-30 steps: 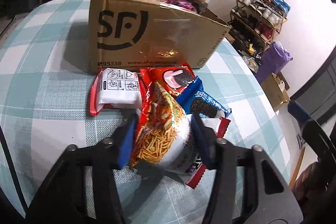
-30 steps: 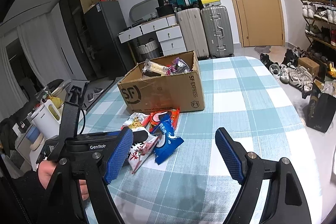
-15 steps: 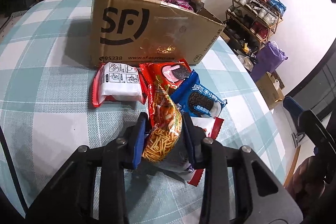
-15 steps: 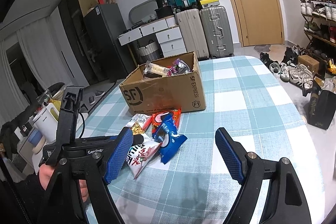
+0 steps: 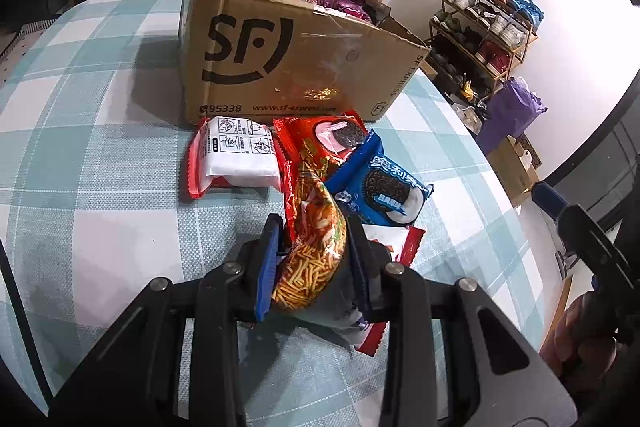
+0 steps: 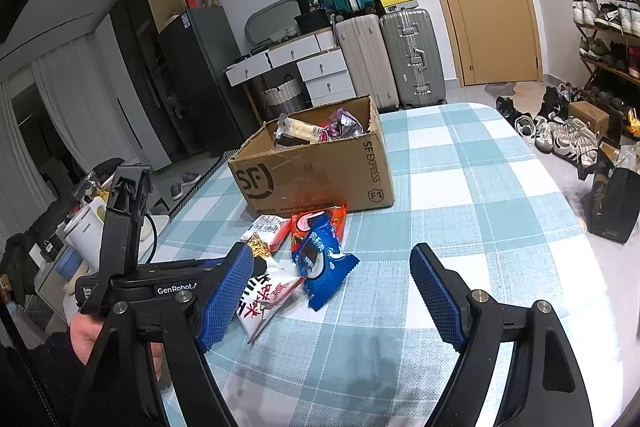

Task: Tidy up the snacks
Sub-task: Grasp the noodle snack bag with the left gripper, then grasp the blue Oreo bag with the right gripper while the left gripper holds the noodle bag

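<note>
My left gripper (image 5: 314, 247) is shut on an orange noodle-snack bag (image 5: 316, 247), squeezing it just above the checked table. Beyond it lie a white-and-red packet (image 5: 236, 157), a red cookie pack (image 5: 324, 139) and a blue Oreo pack (image 5: 380, 183), with a white-red bag (image 5: 396, 247) under the held one. The open SF cardboard box (image 5: 288, 55) stands behind them and holds several snacks. My right gripper (image 6: 332, 295) is open and empty above the table, near the pile (image 6: 316, 247); the box (image 6: 316, 171) is farther back.
The table (image 6: 480, 207) has a teal-and-white checked cloth. A kettle (image 6: 86, 227) stands off its left side. Suitcases (image 6: 412, 55), white drawers and a door are behind; a shoe rack (image 6: 604, 27) and shoes are at right.
My left gripper's jaws have closed from wide open onto the noodle-snack bag and squeezed it narrow. The right gripper stays open and has hardly moved.
</note>
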`<state>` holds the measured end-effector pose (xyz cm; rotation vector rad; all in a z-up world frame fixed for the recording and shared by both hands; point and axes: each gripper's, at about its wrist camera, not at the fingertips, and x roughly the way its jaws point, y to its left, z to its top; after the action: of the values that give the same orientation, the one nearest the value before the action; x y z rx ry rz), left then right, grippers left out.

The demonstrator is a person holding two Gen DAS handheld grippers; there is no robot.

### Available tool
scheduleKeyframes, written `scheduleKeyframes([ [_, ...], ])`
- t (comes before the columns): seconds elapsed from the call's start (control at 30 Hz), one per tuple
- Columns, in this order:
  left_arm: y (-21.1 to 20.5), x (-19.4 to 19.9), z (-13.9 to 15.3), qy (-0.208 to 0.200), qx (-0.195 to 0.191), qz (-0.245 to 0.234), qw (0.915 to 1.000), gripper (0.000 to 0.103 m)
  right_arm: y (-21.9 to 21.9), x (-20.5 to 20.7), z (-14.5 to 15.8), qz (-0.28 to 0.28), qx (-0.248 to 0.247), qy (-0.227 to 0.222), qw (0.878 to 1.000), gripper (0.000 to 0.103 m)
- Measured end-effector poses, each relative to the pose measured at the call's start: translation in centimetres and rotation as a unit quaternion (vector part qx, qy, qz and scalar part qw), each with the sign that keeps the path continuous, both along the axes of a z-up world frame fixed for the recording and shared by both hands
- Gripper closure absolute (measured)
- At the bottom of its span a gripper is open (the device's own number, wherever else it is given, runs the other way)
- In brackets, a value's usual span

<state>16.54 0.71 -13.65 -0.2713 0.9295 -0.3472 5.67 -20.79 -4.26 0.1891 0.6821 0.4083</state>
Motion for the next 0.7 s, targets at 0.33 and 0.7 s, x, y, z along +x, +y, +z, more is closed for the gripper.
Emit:
scheduleKeyframes([
  [0.33,1.9,-0.6,0.5,-0.003,-0.014,0.006,0.9999,0.075,0.5,1.4,-1.7,0.007,0.008,0.031,0.999,0.021],
  [0.7,4.6,-2.0,2.1,-0.017,-0.025,0.019,0.9994,0.075,2.3,4.9,-5.0,0.023,0.007,0.076,0.997,0.021],
])
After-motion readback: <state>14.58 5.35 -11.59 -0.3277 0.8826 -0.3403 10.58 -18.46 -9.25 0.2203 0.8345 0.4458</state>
